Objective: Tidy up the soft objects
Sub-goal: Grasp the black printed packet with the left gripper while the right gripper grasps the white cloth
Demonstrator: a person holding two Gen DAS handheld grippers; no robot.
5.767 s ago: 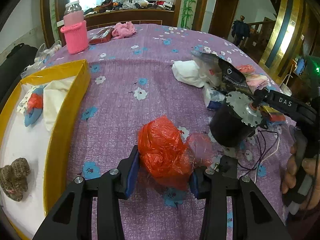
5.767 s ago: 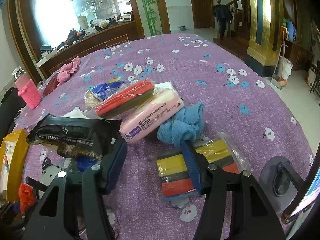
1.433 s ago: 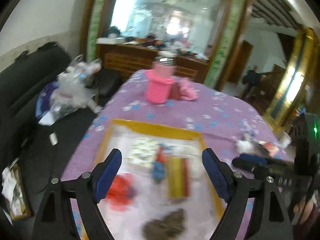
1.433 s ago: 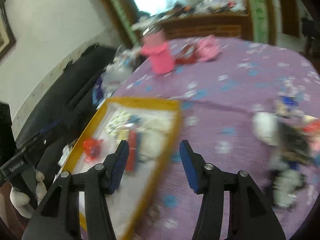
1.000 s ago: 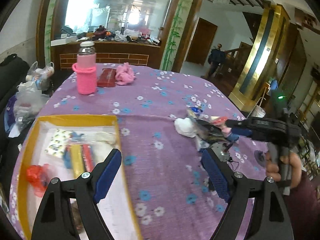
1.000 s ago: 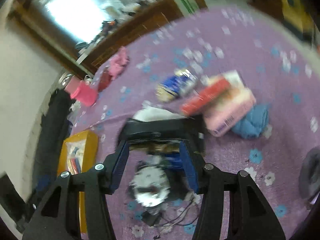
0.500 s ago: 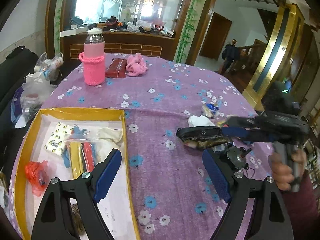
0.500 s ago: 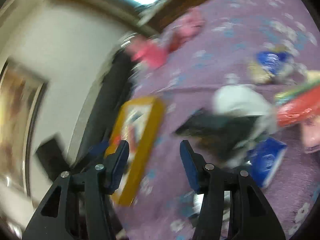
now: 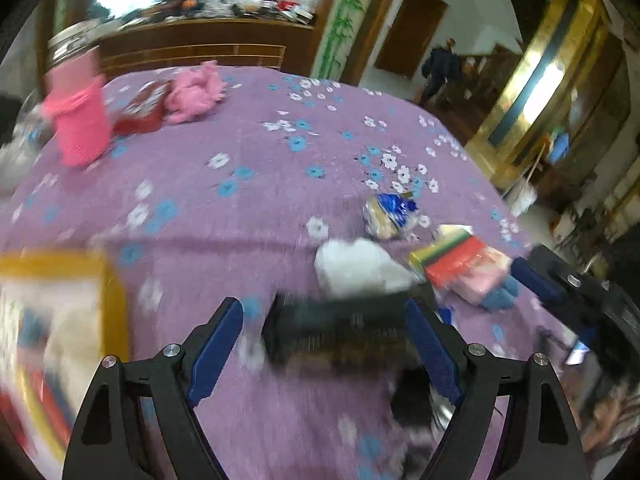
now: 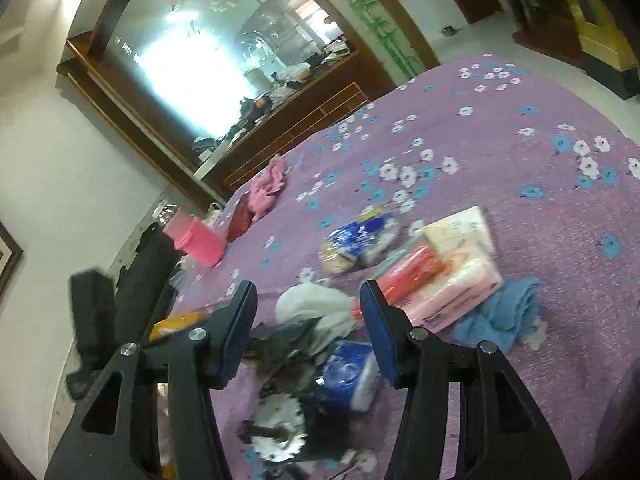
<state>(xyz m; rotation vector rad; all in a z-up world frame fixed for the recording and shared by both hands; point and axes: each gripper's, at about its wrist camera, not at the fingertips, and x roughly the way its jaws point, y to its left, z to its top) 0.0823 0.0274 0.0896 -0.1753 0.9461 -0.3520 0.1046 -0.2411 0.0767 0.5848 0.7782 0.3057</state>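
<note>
**Sorting Partly Done, a Heap Still on the Cloth**

The yellow box already held several blurred items, so the task looked under way but far from finished; to the right of the box, well apart from it, a cluster waited on the purple flowered cloth: a black pouch, a white soft lump, a blue-and-yellow packet, a striped sponge pack, a pink pack and a blue towel; the left gripper stood wide and empty, with the pouch between its fingers in view but not clamped; the right gripper was likewise spread and held nothing, hovering over the same heap. Beyond the box, at the cloth's far edge, stood a pink-sleeved bottle, a red pouch and a pink fluffy cloth; behind them ran a wooden sideboard under a bright mirror, with gilt pillars off to the right.
</note>
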